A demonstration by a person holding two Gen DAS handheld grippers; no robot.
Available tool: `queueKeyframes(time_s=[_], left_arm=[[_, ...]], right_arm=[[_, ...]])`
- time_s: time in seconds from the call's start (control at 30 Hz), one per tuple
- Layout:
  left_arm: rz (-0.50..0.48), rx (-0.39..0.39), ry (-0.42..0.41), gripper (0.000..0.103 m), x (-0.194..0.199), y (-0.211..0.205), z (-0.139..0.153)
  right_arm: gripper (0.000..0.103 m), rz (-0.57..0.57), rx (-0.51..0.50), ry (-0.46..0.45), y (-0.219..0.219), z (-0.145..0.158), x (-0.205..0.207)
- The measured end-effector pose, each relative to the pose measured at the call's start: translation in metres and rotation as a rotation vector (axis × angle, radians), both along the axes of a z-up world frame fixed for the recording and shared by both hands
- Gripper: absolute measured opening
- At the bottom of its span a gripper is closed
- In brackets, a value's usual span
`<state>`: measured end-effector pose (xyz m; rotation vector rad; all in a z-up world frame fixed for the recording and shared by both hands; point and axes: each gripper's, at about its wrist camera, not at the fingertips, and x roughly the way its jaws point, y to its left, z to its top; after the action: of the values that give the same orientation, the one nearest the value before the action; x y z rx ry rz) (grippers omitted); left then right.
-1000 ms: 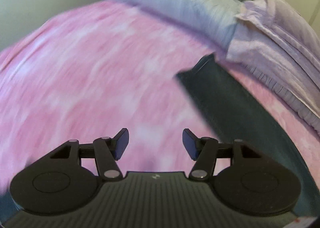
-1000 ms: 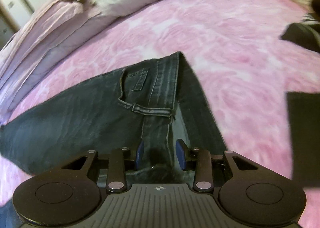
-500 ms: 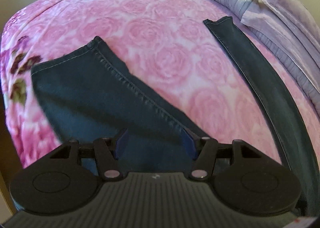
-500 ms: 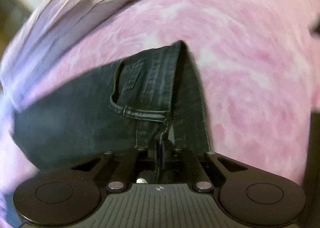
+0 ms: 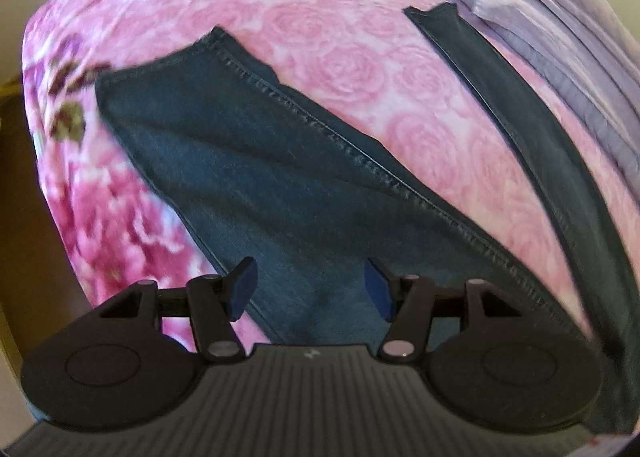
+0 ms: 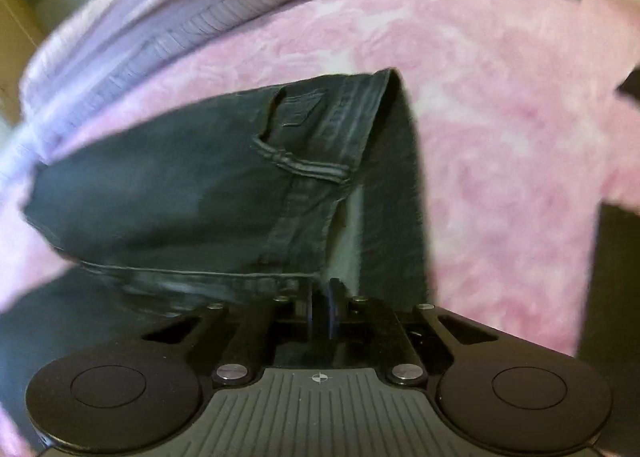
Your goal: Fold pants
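Note:
Dark blue jeans lie on a pink rose-print bed cover (image 5: 320, 9). In the left wrist view one jeans leg (image 5: 248, 161) runs from its hem at upper left down under my left gripper (image 5: 310, 289), which hovers open over the denim with its blue pads apart. A second leg (image 5: 520, 129) stretches along the right. In the right wrist view the jeans' waist end (image 6: 208, 185), with pocket and waistband, is lifted off the cover. My right gripper (image 6: 320, 305) is shut on the denim's waist edge.
Lilac pillows and a folded lilac blanket (image 5: 568, 37) line the far side of the bed, also in the right wrist view as pillows (image 6: 168, 17). The bed's edge falls away at left (image 5: 36, 161). A dark object (image 6: 616, 257) sits at right.
My left gripper swept across the bed to hover over the left leg of the jeans. My right gripper's jaws closed on the waist edge and lifted it.

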<state>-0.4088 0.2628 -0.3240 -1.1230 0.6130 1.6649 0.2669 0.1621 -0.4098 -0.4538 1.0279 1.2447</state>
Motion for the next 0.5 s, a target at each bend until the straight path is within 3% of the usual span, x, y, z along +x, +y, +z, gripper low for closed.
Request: queueKeyframes(time_s=[0.1, 0.2, 0.3, 0.4, 0.47, 0.5], left_arm=[[-0.029, 0.004, 0.054, 0.055, -0.008, -0.002, 0.004], [-0.044, 0.012, 0.099, 0.055, -0.017, -0.008, 0.004], [-0.092, 0.019, 0.122, 0.055, -0.018, -0.014, -0.001], [-0.189, 0.014, 0.125, 0.055, -0.012, -0.019, -0.012], [-0.238, 0.011, 0.117, 0.055, -0.012, -0.022, -0.019], [-0.250, 0.004, 0.115, 0.055, -0.015, -0.022, -0.022]], right_arm=[[0.001, -0.099, -0.048, -0.118, -0.008, 0.017, -0.008], [0.010, -0.107, -0.015, -0.192, -0.027, 0.043, -0.032], [0.017, -0.008, 0.007, -0.142, -0.043, 0.056, -0.074], [0.019, 0.144, 0.020, -0.177, -0.058, 0.056, -0.135], [0.021, 0.233, -0.041, -0.243, -0.069, 0.042, -0.165], [0.021, 0.268, -0.134, -0.289, -0.077, 0.024, -0.176]])
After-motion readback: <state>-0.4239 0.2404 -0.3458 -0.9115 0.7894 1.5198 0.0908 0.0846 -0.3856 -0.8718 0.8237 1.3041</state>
